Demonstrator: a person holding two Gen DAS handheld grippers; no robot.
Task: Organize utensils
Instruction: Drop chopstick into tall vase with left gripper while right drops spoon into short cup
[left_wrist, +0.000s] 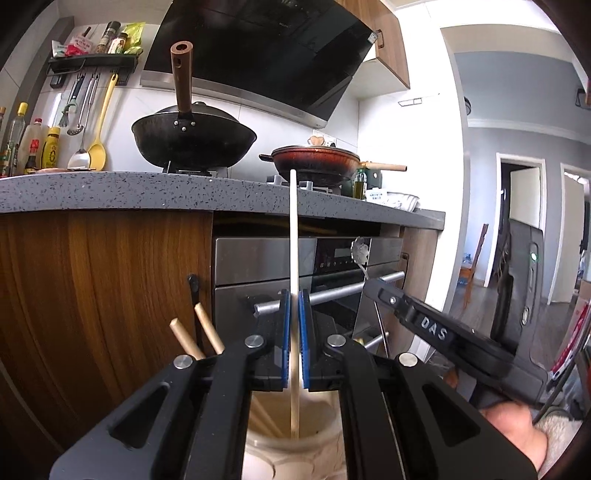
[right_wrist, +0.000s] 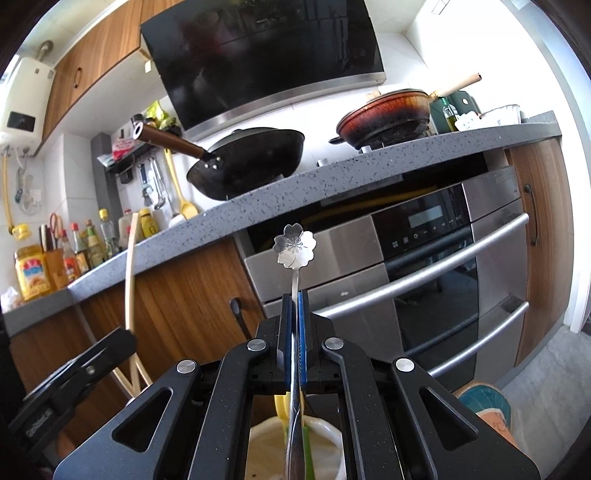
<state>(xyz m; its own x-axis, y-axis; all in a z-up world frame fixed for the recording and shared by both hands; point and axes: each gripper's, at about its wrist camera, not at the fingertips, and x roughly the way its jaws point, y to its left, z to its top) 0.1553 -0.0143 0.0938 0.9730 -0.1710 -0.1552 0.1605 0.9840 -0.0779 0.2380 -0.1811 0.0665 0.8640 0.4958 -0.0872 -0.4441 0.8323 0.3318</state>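
Note:
My left gripper (left_wrist: 294, 295) is shut on a pale chopstick (left_wrist: 293, 229) that stands upright, its lower end down inside a cream utensil holder (left_wrist: 266, 458) just below the jaws. Two more wooden chopsticks (left_wrist: 208, 326) stick up to the left. At right, my right gripper (left_wrist: 373, 286) carries a flower-headed metal spoon (left_wrist: 360, 251). In the right wrist view, my right gripper (right_wrist: 294, 295) is shut on the spoon's stem, the flower head (right_wrist: 295, 245) upward, above a white holder (right_wrist: 328, 428) with yellow and green items. My left gripper (right_wrist: 125, 336) and its chopstick (right_wrist: 131, 273) show at lower left.
A grey speckled counter (left_wrist: 110, 192) runs ahead with a black wok (left_wrist: 192, 136) and a red pan (left_wrist: 314, 158) on the stove. Below are a steel oven (right_wrist: 443, 266) with bar handles and wooden cabinet doors (left_wrist: 92, 295). Bottles (right_wrist: 33, 273) crowd the counter's left end.

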